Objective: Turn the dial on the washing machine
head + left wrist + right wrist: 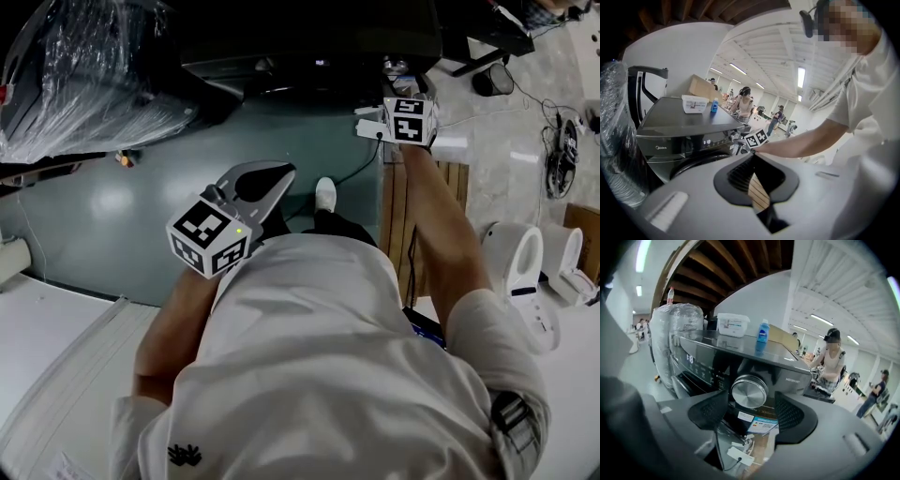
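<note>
The dark grey washing machine (740,357) fills the right gripper view, with its round silver dial (749,391) on the front panel. My right gripper (752,398) is open. Its black pads (710,411) stand on either side of the dial, and I cannot tell if they touch it. In the head view the right gripper (405,94) reaches to the machine's front (309,37) at the top. My left gripper (272,183) hangs back over the floor, shut on nothing. In the left gripper view its fingertips (752,157) meet, and the machine (684,126) and the right gripper's marker cube (756,138) lie beyond.
A white box (733,324) and a blue bottle (762,331) stand on the machine's top. A plastic-wrapped bulk (84,66) is to its left. A wooden pallet (412,216) and white toilets (525,272) lie to the right. People (829,362) stand behind.
</note>
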Available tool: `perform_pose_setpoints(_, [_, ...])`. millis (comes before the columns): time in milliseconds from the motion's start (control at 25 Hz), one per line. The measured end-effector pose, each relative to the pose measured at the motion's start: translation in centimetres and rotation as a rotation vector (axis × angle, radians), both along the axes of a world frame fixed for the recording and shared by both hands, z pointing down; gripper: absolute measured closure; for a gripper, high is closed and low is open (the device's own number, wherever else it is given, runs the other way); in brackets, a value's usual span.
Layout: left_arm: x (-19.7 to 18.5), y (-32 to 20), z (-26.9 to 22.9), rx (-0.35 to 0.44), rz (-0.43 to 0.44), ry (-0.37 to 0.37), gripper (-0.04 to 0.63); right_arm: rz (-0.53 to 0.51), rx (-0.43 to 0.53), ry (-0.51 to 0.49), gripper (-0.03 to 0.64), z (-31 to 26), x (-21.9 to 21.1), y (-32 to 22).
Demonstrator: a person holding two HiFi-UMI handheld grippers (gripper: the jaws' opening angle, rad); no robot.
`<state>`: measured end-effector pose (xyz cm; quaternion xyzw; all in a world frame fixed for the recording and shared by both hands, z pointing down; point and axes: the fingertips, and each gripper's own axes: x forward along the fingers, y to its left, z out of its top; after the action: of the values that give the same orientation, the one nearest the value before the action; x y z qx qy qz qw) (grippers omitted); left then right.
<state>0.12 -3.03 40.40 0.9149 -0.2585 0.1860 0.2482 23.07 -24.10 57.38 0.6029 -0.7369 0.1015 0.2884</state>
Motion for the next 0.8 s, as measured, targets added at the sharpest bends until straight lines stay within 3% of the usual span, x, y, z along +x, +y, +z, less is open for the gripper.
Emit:
perform_pose_setpoints(320, [0.0,0.3,-0.1,0.009,0.001,-0.012,0.54,-0.065,0.024,0.2,0.333,1.0,-1.2,-0.7])
perform_pose_setpoints(640, [-1.8,0.6,0.2,-0.001,-0.05,-0.019,0.54,0.011,0.001,0.187,0.336,1.9,-0.6,-1.2])
perform_pose_setpoints(800, [-2.0,0.6,0.2,-0.005,-0.054,-0.015,0.54,0.056,-0.011,0.099,0.344,1.9,-0.4,-1.5])
